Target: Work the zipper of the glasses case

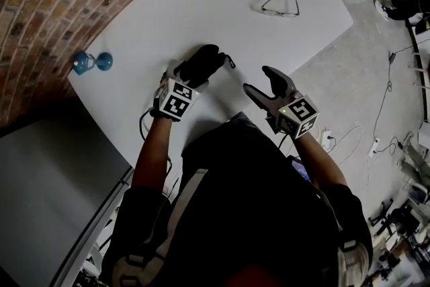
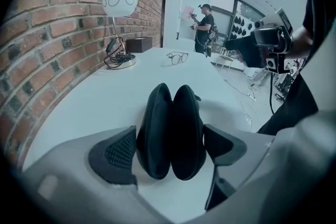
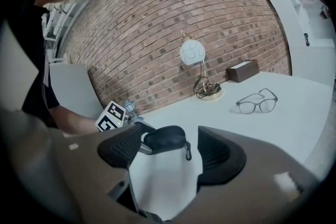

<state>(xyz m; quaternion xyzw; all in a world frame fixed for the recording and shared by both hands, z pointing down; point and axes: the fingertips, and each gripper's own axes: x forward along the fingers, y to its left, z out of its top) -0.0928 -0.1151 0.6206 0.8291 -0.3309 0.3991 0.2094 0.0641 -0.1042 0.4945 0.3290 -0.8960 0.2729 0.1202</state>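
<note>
Clamps left gripper's (image 2: 170,150) pads against both sides of the black glasses case (image 2: 173,118), propped on edge on the white table (image 1: 201,10), halves slightly parted. Leaves zipper pull (image 3: 188,151) dangling at its end. Holds right gripper (image 1: 264,88) wide, empty, nearby.

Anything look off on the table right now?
Nothing spilled or damaged. Two minor oddities: the case stands on edge, seam up, between the left tool's jaws instead of lying flat, and the glasses lie loose on the table, well away from the case.
</note>
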